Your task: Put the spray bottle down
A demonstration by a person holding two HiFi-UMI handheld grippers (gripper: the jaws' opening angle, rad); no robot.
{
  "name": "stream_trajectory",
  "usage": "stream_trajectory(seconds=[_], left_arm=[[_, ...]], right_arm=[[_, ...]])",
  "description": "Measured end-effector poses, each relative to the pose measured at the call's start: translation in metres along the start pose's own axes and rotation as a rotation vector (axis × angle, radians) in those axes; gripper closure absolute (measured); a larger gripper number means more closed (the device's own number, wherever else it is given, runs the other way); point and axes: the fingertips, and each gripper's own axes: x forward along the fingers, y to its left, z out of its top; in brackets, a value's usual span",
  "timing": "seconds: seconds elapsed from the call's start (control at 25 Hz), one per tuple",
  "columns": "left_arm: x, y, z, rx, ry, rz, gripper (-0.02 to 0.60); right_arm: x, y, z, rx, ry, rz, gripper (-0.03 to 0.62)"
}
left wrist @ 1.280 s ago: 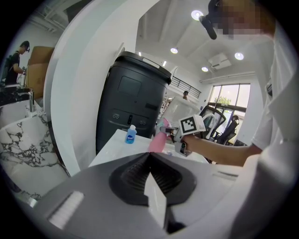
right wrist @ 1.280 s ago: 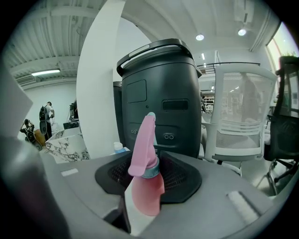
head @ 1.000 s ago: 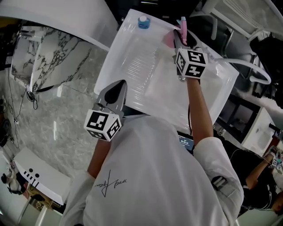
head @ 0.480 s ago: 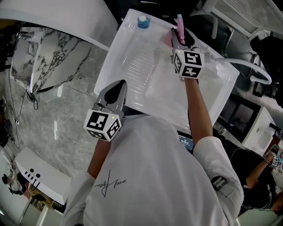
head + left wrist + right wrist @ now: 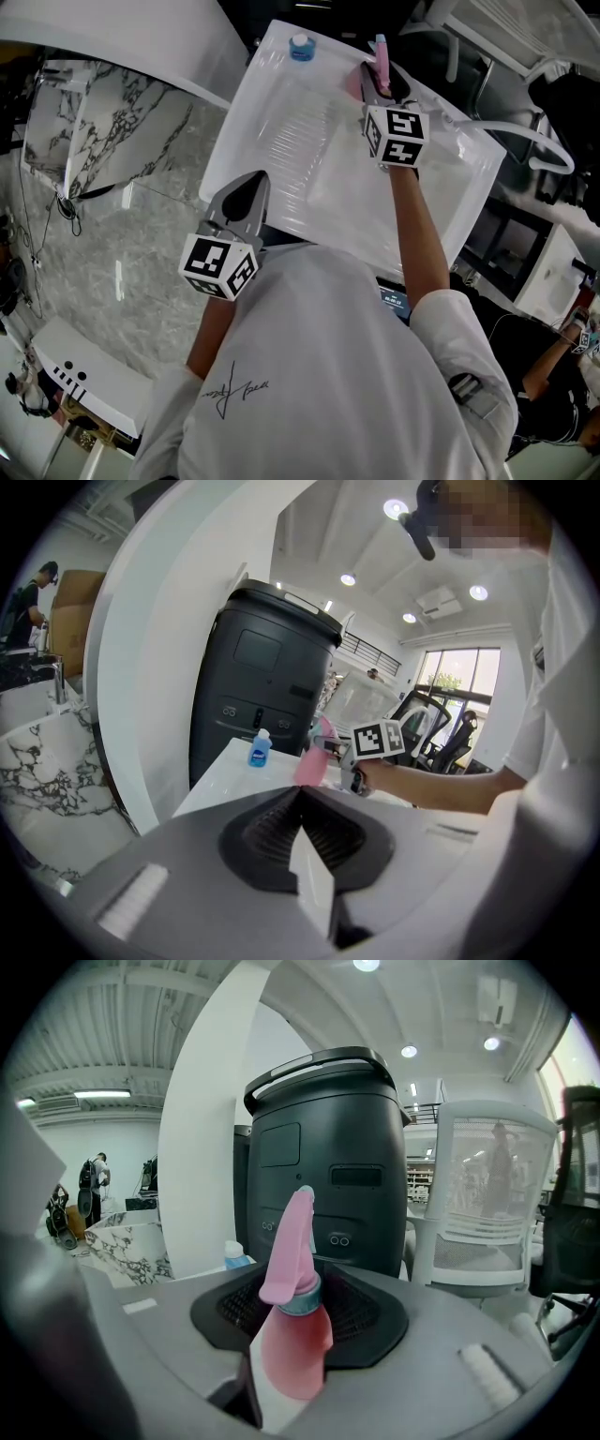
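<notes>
Here the right gripper (image 5: 379, 86) reaches out over the far side of the white table (image 5: 309, 192), its jaws set fairly wide and pressed against the body of the pink spray bottle (image 5: 292, 1340). The bottle stands upright between them, with its pink trigger head rising above the grip. Whether its base touches the tabletop cannot be told. A small bottle with a blue cap (image 5: 302, 46) stands at the far corner of the table, to the left of the spray bottle and apart from it. A large black machine (image 5: 328, 1147) stands behind the table. The left gripper (image 5: 247, 190) hovers at the near edge, jaws together, with nothing between them.
</notes>
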Motion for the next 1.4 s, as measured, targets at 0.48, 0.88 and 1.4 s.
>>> stream_trajectory(seconds=[0.48,0.88,1.4], left_arm=[[-0.005,0.000,0.001,0.002,-0.013,-0.001,0.574],[-0.009,0.002,0.001,0.001,-0.025,0.004,0.574],[-0.016,-0.007,0.001,0.012,-0.045,0.002,0.574]], right_arm=[[-0.001,0.003,-0.010,0.007,0.063,0.012,0.414],[-0.004,0.003,-0.006,0.014,0.058,-0.001,0.404],[-0.019,0.003,-0.001,0.021,0.051,0.011,0.402]])
